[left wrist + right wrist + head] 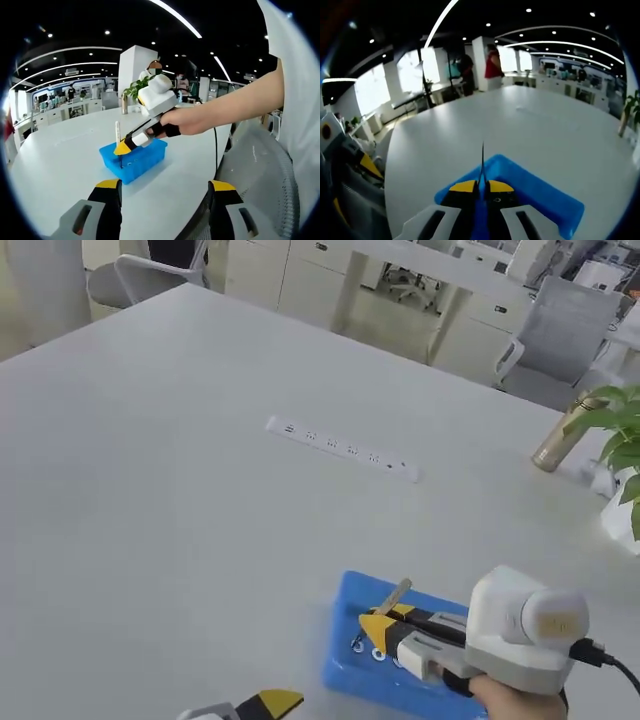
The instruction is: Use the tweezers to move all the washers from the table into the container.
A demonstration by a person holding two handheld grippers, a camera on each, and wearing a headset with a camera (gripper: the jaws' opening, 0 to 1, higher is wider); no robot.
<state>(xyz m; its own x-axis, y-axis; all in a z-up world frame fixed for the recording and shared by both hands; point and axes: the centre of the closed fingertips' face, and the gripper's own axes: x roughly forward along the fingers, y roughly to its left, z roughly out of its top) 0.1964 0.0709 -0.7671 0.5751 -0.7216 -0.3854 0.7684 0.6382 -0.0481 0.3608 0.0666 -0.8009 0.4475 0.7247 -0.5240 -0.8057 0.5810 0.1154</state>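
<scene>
A blue container (350, 680) sits near the front edge of the white table (180, 490). My right gripper (378, 625) is over it, shut on slim metal tweezers (395, 596) that stand steeply, tips down inside the container. A few small washers (378, 653) lie on the container floor by the tips. In the right gripper view the shut jaws clamp the tweezers (482, 162) above the container (540, 195). My left gripper (165, 200) hangs open and empty, short of the container (135, 162), facing the right gripper (126, 145). Its yellow tip (272, 702) shows at the head view's bottom edge.
A white power strip (343, 448) lies mid-table. At the far right stand a gold bottle (557, 443) and a potted plant (615, 430). Office chairs (560, 335) and desks lie beyond the table. The table's near edge runs close by the left gripper.
</scene>
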